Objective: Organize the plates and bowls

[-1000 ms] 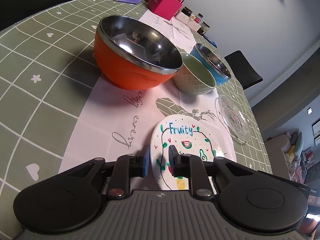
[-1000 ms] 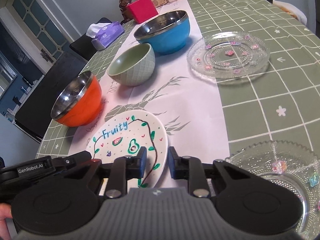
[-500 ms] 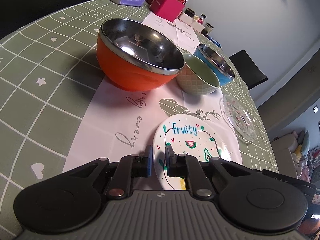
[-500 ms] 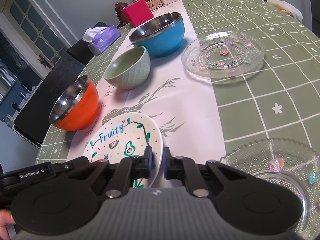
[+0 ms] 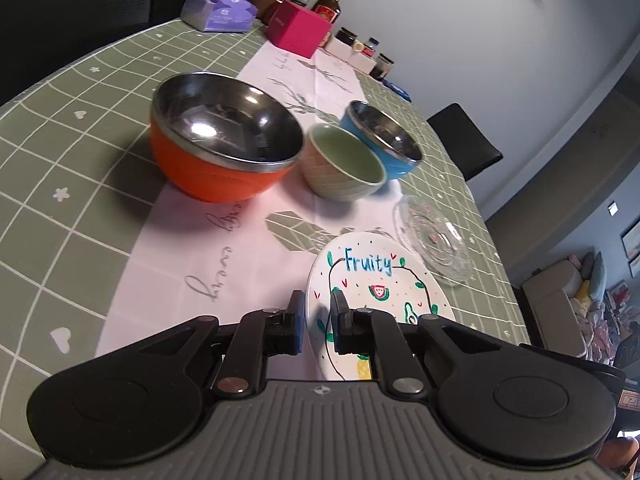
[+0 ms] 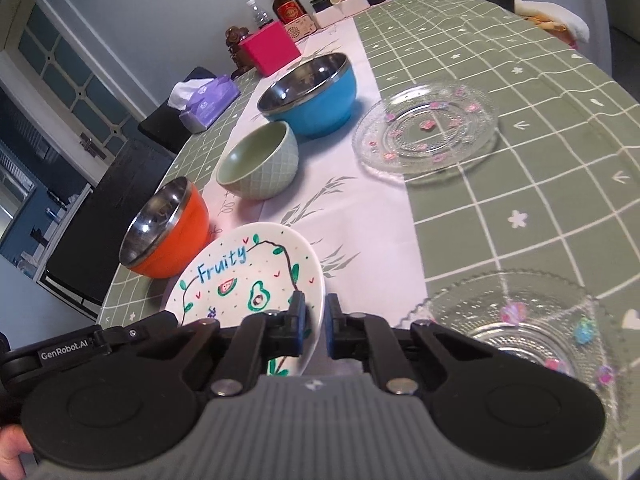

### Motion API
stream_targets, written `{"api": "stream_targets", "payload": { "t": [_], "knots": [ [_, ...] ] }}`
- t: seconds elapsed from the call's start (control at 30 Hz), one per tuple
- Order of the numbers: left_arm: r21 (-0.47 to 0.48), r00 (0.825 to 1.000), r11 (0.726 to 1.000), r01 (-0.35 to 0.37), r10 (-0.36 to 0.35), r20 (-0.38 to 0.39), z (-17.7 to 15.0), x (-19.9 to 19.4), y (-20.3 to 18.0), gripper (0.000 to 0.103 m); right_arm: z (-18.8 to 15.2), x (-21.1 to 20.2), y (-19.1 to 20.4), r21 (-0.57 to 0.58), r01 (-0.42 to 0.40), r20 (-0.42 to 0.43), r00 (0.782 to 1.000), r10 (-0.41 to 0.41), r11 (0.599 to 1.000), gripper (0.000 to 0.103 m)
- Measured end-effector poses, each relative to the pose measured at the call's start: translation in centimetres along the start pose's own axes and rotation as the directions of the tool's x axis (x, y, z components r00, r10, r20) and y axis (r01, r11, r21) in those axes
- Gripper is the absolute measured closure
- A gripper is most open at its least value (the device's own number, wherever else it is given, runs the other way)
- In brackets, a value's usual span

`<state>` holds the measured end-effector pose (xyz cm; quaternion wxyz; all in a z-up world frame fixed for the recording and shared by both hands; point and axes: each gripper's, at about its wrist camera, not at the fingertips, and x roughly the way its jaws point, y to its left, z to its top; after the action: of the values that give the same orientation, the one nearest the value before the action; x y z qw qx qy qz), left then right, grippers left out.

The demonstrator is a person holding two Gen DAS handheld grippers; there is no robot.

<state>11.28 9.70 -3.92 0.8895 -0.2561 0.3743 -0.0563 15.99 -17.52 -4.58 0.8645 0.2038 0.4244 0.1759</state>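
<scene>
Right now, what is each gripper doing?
Left gripper: shut on the plate rim.
Right gripper: shut on the same plate's opposite rim.

The tabletop [image 5: 80,128] stretches ahead of the hand-held gripper under a green cloth with a white grid, hearts and flowers, and a pale runner [image 5: 168,248] runs down its middle. A plain grey-white wall [image 5: 480,20] rises beyond the far end. A black chair [image 5: 464,140] stands ahead to the right of the left-hand view; far right lies a sofa [image 5: 560,296] with cushions. In the right-hand view a door with frosted panes [image 6: 60,80] stands to the left, beside a dark chair [image 6: 96,208].
</scene>
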Motion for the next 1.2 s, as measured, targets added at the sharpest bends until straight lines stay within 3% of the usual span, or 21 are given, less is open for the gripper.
{"api": "stream_targets", "payload": {
  "t": [0.3, 0.6, 0.87, 1.2],
  "knots": [
    [0.007, 0.997, 0.997, 0.073, -0.072, -0.027, -2.1, -0.1, -3.6, 0.089, -0.7, -5.0, -2.4, 0.035, 0.050, 0.087, 0.995, -0.053, 0.998, 0.096],
    [0.033, 0.983, 0.986, 0.164, -0.160, -0.088, -4.4, 1.2, -7.9, 0.089, -2.0, -9.6, -6.5, 0.128, 0.120, 0.145, 0.980, -0.139, 0.984, 0.095],
    [0.050, 0.976, 0.983, 0.174, -0.166, -0.142, -6.8, 2.8, -9.9, 0.089, -3.2, -10.4, -9.9, 0.249, 0.177, 0.129, 0.968, -0.214, 0.952, 0.095],
    [0.028, 0.969, 0.983, 0.183, -0.175, -0.175, -8.0, 3.9, -9.6, 0.089, -3.5, -10.0, -9.9, 0.214, 0.249, 0.113, 0.954, -0.277, 0.945, 0.095]
  ]
}}
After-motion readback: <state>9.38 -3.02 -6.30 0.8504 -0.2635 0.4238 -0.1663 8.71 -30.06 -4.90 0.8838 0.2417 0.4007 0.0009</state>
